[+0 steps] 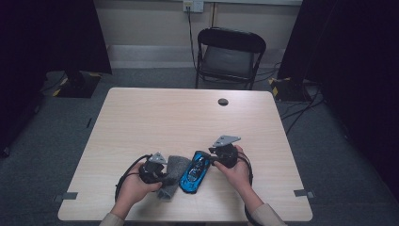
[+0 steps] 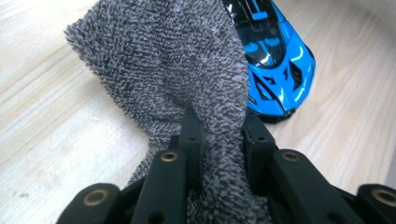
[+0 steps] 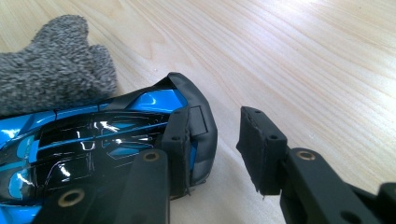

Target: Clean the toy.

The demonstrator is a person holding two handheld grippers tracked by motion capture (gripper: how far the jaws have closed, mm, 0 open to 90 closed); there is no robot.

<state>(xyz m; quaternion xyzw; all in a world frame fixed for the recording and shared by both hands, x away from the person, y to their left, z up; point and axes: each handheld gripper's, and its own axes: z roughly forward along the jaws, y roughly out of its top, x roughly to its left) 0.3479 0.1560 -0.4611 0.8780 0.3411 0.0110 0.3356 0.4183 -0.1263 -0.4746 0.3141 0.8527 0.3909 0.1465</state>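
Observation:
A blue and black toy car lies near the table's front edge, with a grey terry cloth just to its left. My left gripper is shut on the cloth, which bunches up between its jaws in the left gripper view and drapes forward beside the car's nose. My right gripper stands at the car's far end. In the right gripper view one finger rests against the car's tail, while the other finger stands apart over bare wood. The cloth lies beyond the car.
The light wooden table has a small black grommet near its far edge. A black folding chair stands behind the table, with cables on the floor around it.

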